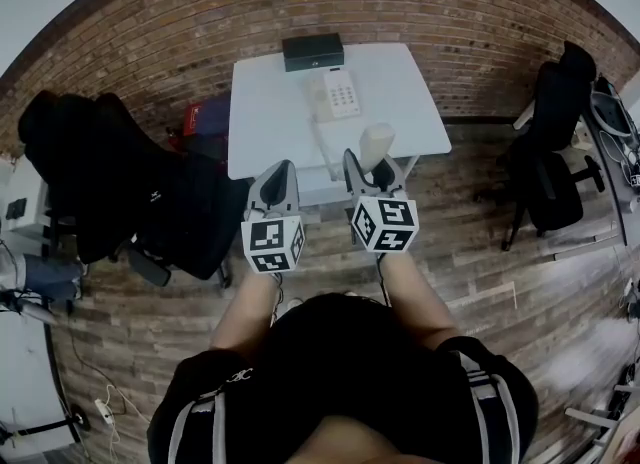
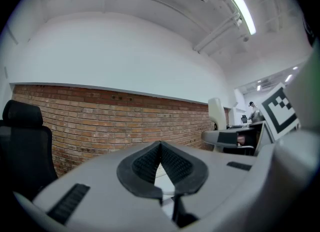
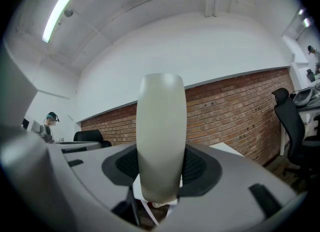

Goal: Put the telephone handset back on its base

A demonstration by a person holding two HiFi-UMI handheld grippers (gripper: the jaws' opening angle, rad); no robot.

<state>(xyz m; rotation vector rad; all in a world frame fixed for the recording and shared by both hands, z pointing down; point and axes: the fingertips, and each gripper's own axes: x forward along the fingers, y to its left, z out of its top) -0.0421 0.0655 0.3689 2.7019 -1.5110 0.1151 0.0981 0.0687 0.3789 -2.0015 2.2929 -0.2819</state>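
Observation:
The cream telephone handset point(image 3: 161, 136) stands upright between the jaws of my right gripper point(image 3: 161, 168), which is shut on it; it also shows as a pale block point(image 1: 377, 144) above that gripper point(image 1: 372, 170) in the head view. Its white base point(image 1: 335, 94) with a keypad lies on the white table point(image 1: 260, 122), farther off and slightly left of the handset, with a thin cord point(image 1: 322, 147) trailing from it. My left gripper point(image 1: 278, 184) hovers level beside the right one, near the table's front edge. Its pads point(image 2: 172, 162) meet at the tips with nothing between them.
A black box point(image 1: 313, 51) sits at the table's back edge against the brick wall point(image 1: 450, 22). Black office chairs stand at the left point(image 1: 110, 182) and right point(image 1: 550, 152). A red bag point(image 1: 205, 117) lies left of the table on the wooden floor.

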